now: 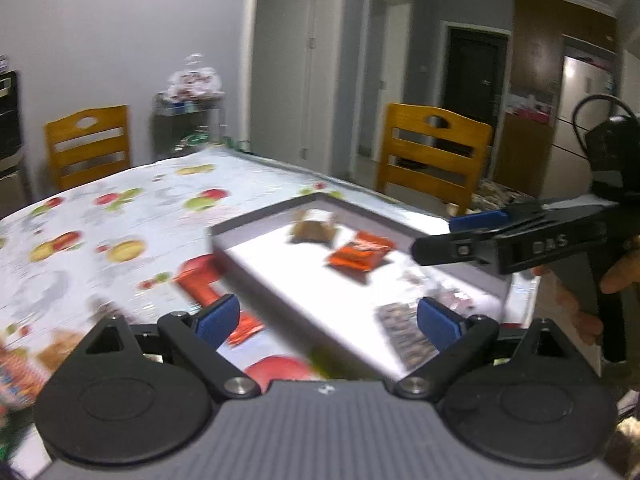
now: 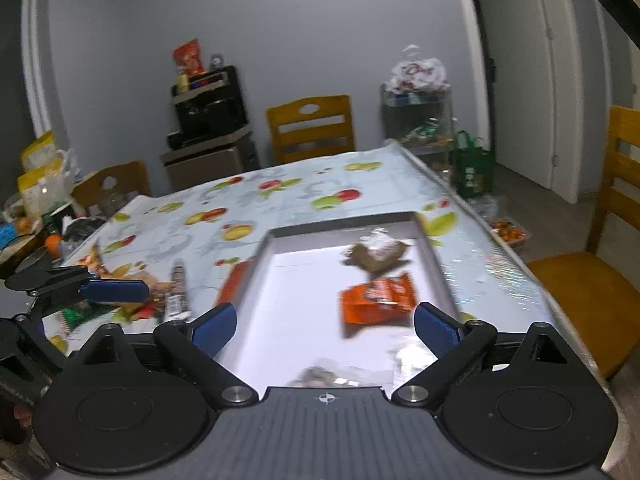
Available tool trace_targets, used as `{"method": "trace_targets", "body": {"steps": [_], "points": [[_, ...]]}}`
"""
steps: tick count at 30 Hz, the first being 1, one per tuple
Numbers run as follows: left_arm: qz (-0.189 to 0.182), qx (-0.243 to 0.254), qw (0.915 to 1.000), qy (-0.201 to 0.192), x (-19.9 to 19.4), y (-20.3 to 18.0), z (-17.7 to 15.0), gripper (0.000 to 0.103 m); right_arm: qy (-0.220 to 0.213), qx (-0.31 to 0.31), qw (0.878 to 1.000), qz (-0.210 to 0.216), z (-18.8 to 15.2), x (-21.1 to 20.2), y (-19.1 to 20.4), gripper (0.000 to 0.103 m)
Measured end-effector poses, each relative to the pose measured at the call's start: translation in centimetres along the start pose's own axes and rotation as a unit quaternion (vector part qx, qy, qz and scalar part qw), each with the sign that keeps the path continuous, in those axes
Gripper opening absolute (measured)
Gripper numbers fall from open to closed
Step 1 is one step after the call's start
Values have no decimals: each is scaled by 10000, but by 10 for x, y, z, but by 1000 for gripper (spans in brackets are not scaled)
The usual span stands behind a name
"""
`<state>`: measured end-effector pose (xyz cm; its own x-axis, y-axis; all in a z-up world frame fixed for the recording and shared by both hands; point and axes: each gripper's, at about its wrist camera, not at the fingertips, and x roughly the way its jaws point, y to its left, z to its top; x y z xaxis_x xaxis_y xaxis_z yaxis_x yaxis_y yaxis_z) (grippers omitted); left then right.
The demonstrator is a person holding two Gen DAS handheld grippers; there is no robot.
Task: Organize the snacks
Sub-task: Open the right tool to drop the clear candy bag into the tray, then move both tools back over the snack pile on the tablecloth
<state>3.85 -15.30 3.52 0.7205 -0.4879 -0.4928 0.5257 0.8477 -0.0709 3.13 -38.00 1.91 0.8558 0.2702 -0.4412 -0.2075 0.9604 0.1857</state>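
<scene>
Over the desk [image 2: 280, 196], both grippers tilt slightly down: left gripper [image 1: 328, 322] & right gripper [image 2: 325, 326] released, nothing between pads. Orange snack pack [image 2: 378, 298] lies in the tray [image 2: 344, 227].

The right hand-held gripper [image 2: 325, 330] has its two blue pads wide apart, and nothing is between them. Below it, a shallow grey tray [image 2: 348, 227] with a white bottom lies on the counter [image 2: 280, 196], which has a cloth with a fruit pattern. In the tray are an orange snack packet [image 2: 376, 300] and, beyond it, a brown packet [image 2: 376, 256]. The left hand-held gripper [image 2: 114, 292] comes in from the left edge, above some loose snacks [image 2: 176, 288] that lie beside the tray. The picture is blurred.
</scene>
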Motion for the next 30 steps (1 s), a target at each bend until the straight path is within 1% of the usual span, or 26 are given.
{"method": "trace_targets", "body": {"steps": [3, 7, 12, 23, 27, 30], "points": [[295, -171, 9994, -1, -19, 23, -8, 97, 82, -144, 9997, 187, 4, 6, 21, 98], [720, -384, 9966, 133, -37, 48, -18, 97, 142, -428, 9984, 341, 8, 12, 50, 98], [1093, -286, 9933, 253, -56, 64, -30, 97, 254, -654, 9964, 485, 11, 19, 81, 99], [1197, -465, 9915, 203, -87, 87, -49, 97, 431, -1017, 9909, 767, 12, 31, 134, 100], [1347, -491, 9897, 61, -98, 95, -49, 97, 409, -960, 9902, 929, 15, 37, 145, 100], [1534, -495, 9869, -33, -109, 103, -47, 97, 368, -912, 9899, 1021, 18, 42, 153, 100]]}}
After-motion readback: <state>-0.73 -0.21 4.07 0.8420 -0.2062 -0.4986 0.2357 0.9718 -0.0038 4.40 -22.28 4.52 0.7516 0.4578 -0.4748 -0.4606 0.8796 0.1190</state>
